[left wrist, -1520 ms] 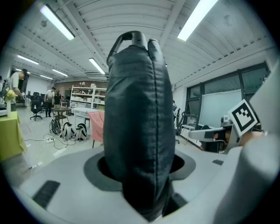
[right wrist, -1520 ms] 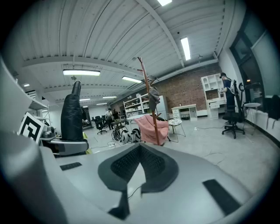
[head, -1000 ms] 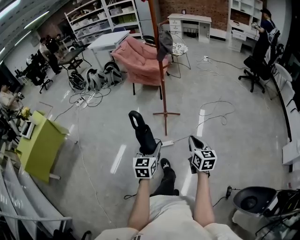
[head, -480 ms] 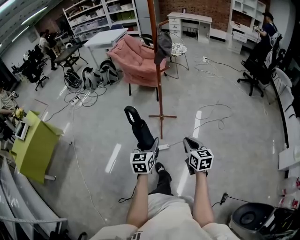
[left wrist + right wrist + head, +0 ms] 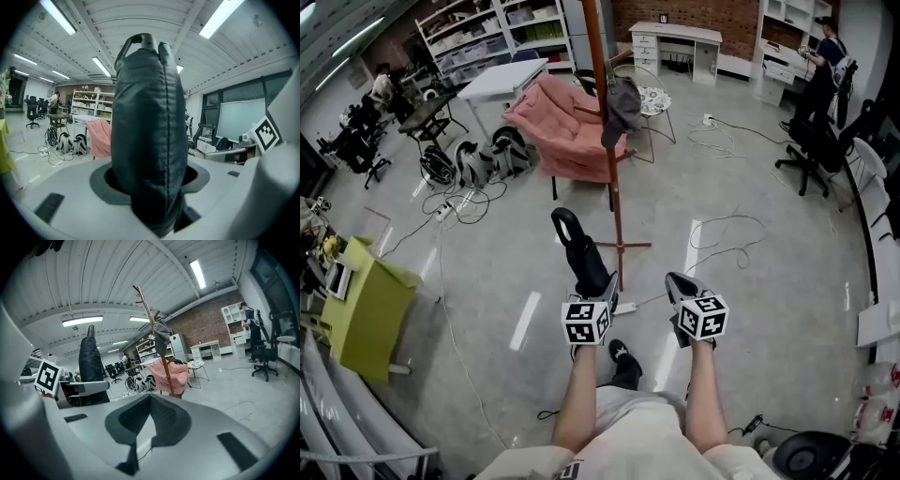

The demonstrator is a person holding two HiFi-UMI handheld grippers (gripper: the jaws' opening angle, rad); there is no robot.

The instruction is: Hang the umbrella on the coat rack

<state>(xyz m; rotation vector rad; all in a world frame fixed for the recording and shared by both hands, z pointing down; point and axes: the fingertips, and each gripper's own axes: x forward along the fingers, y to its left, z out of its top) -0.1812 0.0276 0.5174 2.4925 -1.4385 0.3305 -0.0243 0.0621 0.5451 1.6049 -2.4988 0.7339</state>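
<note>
Coat rack (image 5: 610,187) base nearer than a second ago, now just ahead of the grippers. Left gripper (image 5: 598,292) clamps the black umbrella (image 5: 579,253) upright; right gripper (image 5: 680,284) closed, empty. Grey floor (image 5: 787,291), loose cables (image 5: 727,234), pink armchair (image 5: 553,131) behind the rack; open floor to its right.

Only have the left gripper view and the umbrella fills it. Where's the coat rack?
Observer: In the head view the coat rack stands on the floor just beyond the umbrella, slightly to its right.
Operator: Anything hanging on it?
Observer: Yes, a grey garment hangs from a peg high on the pole, on its right side.
Operator: Right tool free?
Observer: Yes. The right tool has its jaws together with nothing between them, and it points towards the rack.
</note>
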